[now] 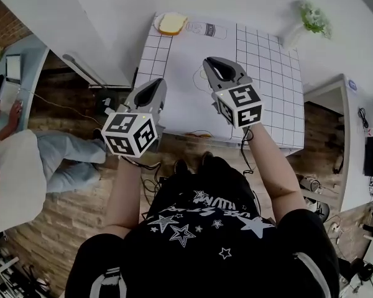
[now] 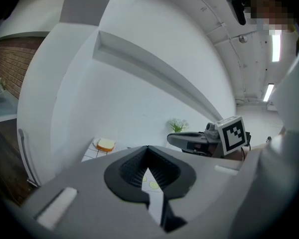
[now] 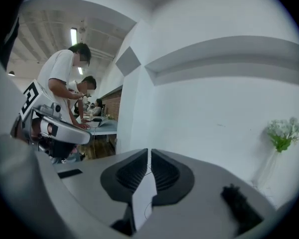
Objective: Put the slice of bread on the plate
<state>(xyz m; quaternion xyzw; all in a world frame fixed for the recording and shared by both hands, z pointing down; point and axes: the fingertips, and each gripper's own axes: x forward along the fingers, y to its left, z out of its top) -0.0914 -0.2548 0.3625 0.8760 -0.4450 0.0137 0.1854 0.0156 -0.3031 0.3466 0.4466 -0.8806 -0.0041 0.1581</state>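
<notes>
A slice of bread lies on a small white plate at the far left corner of the white gridded table. The left gripper view shows the same bread and plate far ahead. My left gripper hangs over the table's near left edge, jaws closed tip to tip and empty. My right gripper hovers above the middle of the table. Its jaws are drawn together to a thin slit with nothing between them. Both are well short of the plate.
A clear, labelled item lies just right of the plate. A vase of white flowers stands at the far right corner against the wall. A yellow cable runs along the table's near edge. A person in white sits at a desk on the left.
</notes>
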